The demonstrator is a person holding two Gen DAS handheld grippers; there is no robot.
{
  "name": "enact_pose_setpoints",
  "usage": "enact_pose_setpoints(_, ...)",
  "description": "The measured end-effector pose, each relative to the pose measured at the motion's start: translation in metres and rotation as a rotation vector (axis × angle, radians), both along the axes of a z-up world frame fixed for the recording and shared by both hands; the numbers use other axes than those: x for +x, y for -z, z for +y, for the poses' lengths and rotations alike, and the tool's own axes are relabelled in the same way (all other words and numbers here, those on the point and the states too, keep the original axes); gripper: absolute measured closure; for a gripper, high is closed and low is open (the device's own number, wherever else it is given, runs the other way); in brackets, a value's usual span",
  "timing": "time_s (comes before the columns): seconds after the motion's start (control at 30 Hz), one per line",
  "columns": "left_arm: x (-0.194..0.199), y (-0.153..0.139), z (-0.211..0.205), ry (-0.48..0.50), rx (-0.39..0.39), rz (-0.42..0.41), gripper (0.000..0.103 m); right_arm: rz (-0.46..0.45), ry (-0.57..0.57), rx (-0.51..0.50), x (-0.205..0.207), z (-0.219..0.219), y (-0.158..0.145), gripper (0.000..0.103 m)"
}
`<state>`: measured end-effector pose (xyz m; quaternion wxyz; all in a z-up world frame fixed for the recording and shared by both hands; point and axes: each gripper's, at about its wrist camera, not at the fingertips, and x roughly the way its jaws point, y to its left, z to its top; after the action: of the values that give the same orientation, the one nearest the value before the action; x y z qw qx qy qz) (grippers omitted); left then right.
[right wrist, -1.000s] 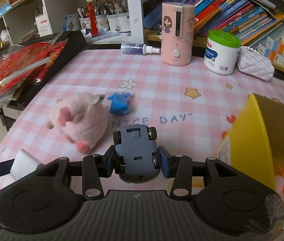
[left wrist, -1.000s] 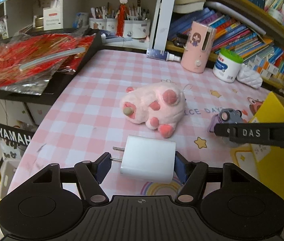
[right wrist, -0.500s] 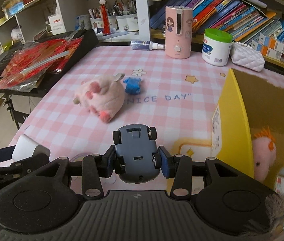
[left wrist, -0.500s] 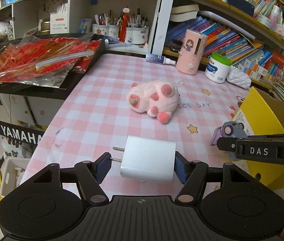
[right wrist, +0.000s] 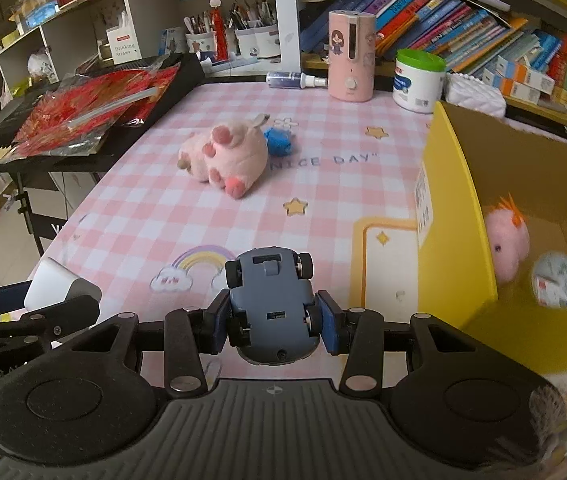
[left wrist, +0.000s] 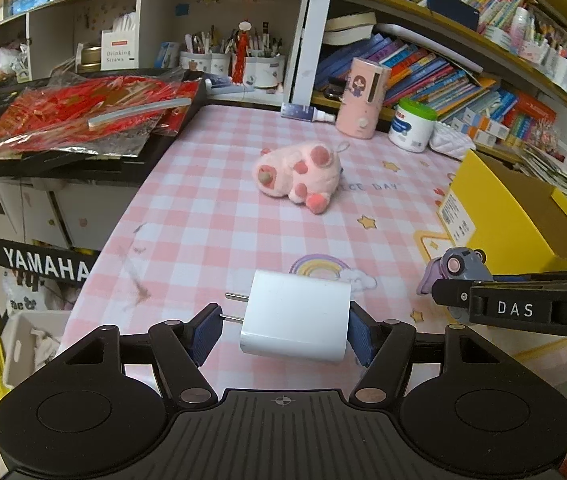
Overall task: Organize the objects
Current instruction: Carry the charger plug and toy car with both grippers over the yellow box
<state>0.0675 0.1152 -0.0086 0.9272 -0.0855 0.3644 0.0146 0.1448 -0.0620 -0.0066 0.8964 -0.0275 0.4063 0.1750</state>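
My left gripper is shut on a white plug charger, held above the near edge of the pink checked table. My right gripper is shut on a grey-blue toy car, upside down, left of the open yellow box. The box holds a pink doll and a round pack. A pink plush pig lies mid-table, with a small blue toy beside it. The right gripper with the car shows in the left wrist view.
A pink humidifier, a green-lidded white jar, a spray bottle and a white quilted pouch stand along the far edge. A keyboard covered with red foil packs sits left of the table. Bookshelves rise behind.
Both grippers have pulled back and risen from the table, still holding the charger and the car. The right gripper now sees further into the yellow box.
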Motion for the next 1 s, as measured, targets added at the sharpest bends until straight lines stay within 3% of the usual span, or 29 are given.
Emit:
enact_pose_setpoints(0.47, -0.046, -0.005, -0.016, 0.091, 0.022, -0.009, 0.038, 0.010, 0.090, 0.032, -0.064, -0.021, 0.002, 0.062)
enact_pose_setpoints(1.0, -0.067, -0.004, -0.062, 0.298, 0.041, -0.010, 0.038, 0.030, 0.285, 0.062, -0.126, -0.072, 0.011, 0.062)
